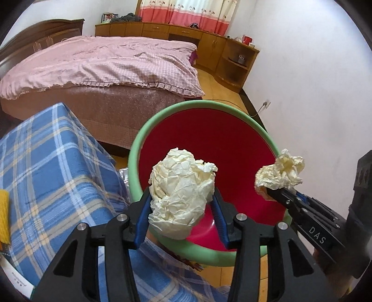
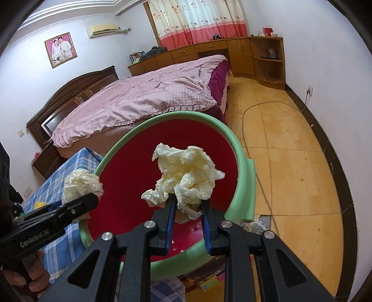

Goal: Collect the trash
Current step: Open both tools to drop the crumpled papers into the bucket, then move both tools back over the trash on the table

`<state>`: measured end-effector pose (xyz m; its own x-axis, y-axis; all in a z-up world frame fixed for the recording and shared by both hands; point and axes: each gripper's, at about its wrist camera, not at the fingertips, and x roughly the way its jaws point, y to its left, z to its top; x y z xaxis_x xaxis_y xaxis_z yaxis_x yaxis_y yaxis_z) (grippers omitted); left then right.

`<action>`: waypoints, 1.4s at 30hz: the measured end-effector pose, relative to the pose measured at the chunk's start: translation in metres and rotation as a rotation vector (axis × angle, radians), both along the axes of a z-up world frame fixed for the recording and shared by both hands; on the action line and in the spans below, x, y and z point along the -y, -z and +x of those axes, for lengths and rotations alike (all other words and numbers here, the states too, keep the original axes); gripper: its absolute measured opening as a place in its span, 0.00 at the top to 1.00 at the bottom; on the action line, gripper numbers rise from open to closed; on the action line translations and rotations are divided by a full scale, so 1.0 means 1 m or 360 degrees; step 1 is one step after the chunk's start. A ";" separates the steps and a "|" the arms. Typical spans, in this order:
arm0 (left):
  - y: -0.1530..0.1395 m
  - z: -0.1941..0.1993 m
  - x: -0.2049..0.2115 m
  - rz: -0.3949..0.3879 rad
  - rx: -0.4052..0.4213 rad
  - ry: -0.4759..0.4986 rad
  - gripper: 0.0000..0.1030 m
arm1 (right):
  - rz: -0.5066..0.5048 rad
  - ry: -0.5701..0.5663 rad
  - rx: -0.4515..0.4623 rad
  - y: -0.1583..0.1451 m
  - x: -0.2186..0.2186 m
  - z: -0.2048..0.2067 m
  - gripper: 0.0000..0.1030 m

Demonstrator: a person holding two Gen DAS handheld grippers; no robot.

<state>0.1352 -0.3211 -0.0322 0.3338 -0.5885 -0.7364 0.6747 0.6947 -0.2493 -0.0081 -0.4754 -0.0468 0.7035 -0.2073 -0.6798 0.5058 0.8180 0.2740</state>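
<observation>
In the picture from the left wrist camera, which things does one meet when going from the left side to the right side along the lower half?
Yellow object at the edge → blue checked cloth → large crumpled paper ball in the left gripper, in front of the red basin with the green rim → smaller paper wad in the right gripper.

Both fisheye views are evenly bright with soft daylight through the curtain [image 2: 197,21] at twelve o'clock; shadows are faint; straight lines bow toward dark vignetted corners; near foreground at six o'clock is slightly soft.
</observation>
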 end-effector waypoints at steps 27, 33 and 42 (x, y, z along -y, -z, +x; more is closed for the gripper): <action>-0.016 -0.004 -0.017 -0.0016 -0.0011 -0.0040 0.43 | 0.0114 0.0031 0.0140 -0.014 0.005 -0.011 0.42; -0.027 -0.011 -0.032 0.0000 -0.0021 -0.0074 0.43 | 0.0088 0.0016 0.0130 -0.026 -0.006 -0.014 0.35; -0.042 -0.015 -0.072 0.0012 -0.0026 -0.0199 0.43 | 0.0097 -0.0047 0.0147 -0.040 -0.030 -0.018 0.27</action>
